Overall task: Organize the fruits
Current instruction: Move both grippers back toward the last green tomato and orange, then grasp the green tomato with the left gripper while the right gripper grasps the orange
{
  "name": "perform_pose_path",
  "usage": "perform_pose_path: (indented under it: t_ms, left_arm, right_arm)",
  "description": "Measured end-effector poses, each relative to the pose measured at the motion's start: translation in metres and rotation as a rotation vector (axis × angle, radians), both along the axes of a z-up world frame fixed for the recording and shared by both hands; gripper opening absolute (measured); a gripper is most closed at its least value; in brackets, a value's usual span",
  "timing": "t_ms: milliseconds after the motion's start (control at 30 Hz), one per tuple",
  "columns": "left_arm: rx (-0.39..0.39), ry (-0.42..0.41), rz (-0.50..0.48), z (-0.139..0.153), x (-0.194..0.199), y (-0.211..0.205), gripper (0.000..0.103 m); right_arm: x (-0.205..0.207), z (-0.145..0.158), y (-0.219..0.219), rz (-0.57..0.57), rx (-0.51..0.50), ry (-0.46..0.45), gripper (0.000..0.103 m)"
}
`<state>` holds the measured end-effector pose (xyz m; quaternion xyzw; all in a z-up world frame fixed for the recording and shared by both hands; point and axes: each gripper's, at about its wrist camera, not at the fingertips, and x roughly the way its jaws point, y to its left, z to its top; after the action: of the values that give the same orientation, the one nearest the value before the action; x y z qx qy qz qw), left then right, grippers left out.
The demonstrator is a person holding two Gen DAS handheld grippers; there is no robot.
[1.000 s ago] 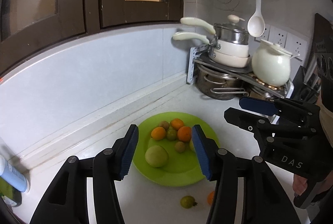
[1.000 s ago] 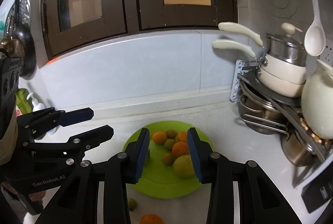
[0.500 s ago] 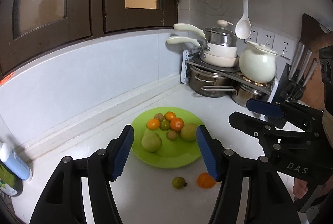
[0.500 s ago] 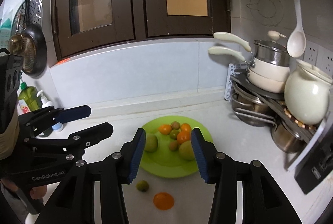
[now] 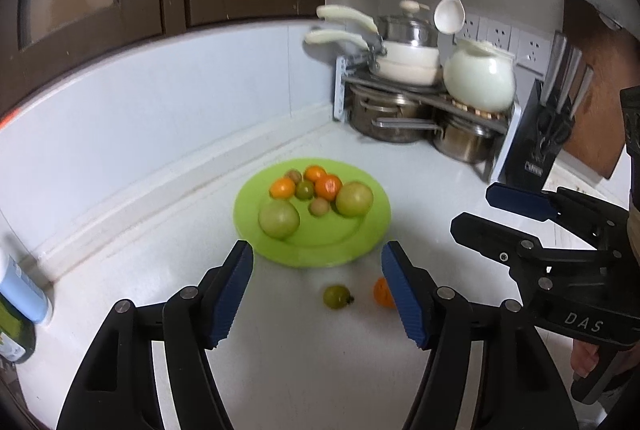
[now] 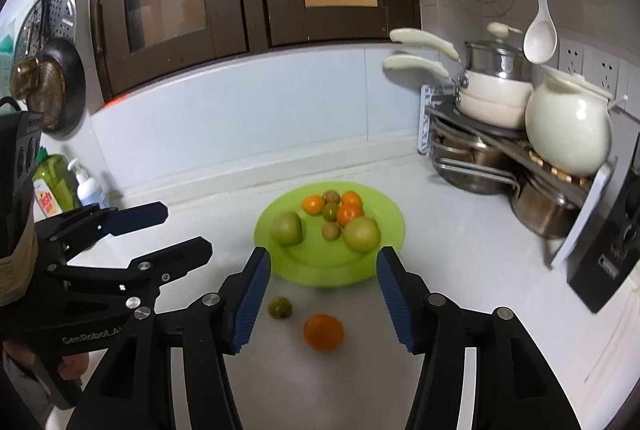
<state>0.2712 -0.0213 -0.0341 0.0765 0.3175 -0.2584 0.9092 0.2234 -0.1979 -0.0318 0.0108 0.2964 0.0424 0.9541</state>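
Observation:
A lime green plate [image 5: 360, 242] [image 6: 384, 250] on the white counter carries several fruits: two big green ones, small oranges and small brownish ones. In front of the plate lie a small green fruit [image 5: 337, 296] [image 6: 279, 307] and an orange [image 5: 382, 293] [image 6: 323, 331]. My left gripper [image 5: 317, 290] hovers above the two loose fruits, jaws opening, nothing between its pads. My right gripper [image 6: 323, 296] hangs over the same spot, jaws opening too, empty. Each gripper appears in the other's view: the right gripper [image 5: 520, 214], the left gripper [image 6: 160, 230].
A metal rack [image 5: 420, 102] with pots, pans and a white kettle [image 5: 478, 78] fills the back right corner. A black knife block [image 5: 536, 134] stands beside it. Soap bottles [image 6: 68, 186] sit at the left by the wall. Dark cabinets hang overhead.
Both grippers have drawn back from the plate and sunk a little, so the two loose fruits now show in front. Both pairs of jaws have spread wider.

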Motion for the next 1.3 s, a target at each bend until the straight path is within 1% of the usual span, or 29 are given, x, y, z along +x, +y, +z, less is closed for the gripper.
perform_pose_path:
  t_ms: [100, 333, 433, 567, 800, 900, 1000, 1067, 1133, 1300]
  left_arm:
    - [0.009, 0.022, -0.008, -0.010, 0.001, 0.001, 0.066]
    - [0.018, 0.072, -0.030, -0.035, 0.007, 0.006, 0.066]
    - [0.033, 0.073, -0.045, -0.041, 0.011, 0.007, 0.066]
    - [0.058, 0.066, -0.071, -0.049, 0.013, 0.008, 0.066]
    - [0.082, 0.084, -0.154, -0.070, 0.023, -0.002, 0.066]
    - [0.087, 0.089, -0.205, -0.079, 0.029, -0.010, 0.066]
    - [0.100, 0.104, -0.246, -0.087, 0.038, -0.019, 0.063]
    - [0.109, 0.114, -0.262, -0.093, 0.042, -0.025, 0.059]
    - [0.116, 0.127, -0.275, -0.099, 0.046, -0.031, 0.057]
    - [0.126, 0.152, -0.280, -0.107, 0.054, -0.041, 0.049]
  right_arm:
    - [-0.002, -0.013, 0.002, -0.009, 0.007, 0.035, 0.056]
    - [-0.004, -0.037, 0.005, -0.049, 0.015, 0.086, 0.056]
    - [-0.002, -0.046, 0.007, -0.059, 0.025, 0.104, 0.056]
    - [-0.001, -0.055, 0.011, -0.073, -0.010, 0.117, 0.056]
    - [0.006, -0.077, 0.009, -0.071, 0.004, 0.175, 0.056]
    - [0.010, -0.085, 0.007, -0.075, 0.004, 0.193, 0.056]
    - [0.015, -0.090, 0.006, -0.077, 0.005, 0.202, 0.056]
    - [0.017, -0.093, 0.006, -0.075, 0.005, 0.208, 0.056]
    - [0.020, -0.095, 0.006, -0.068, 0.009, 0.214, 0.056]
    - [0.027, -0.099, 0.007, -0.058, 0.015, 0.223, 0.056]
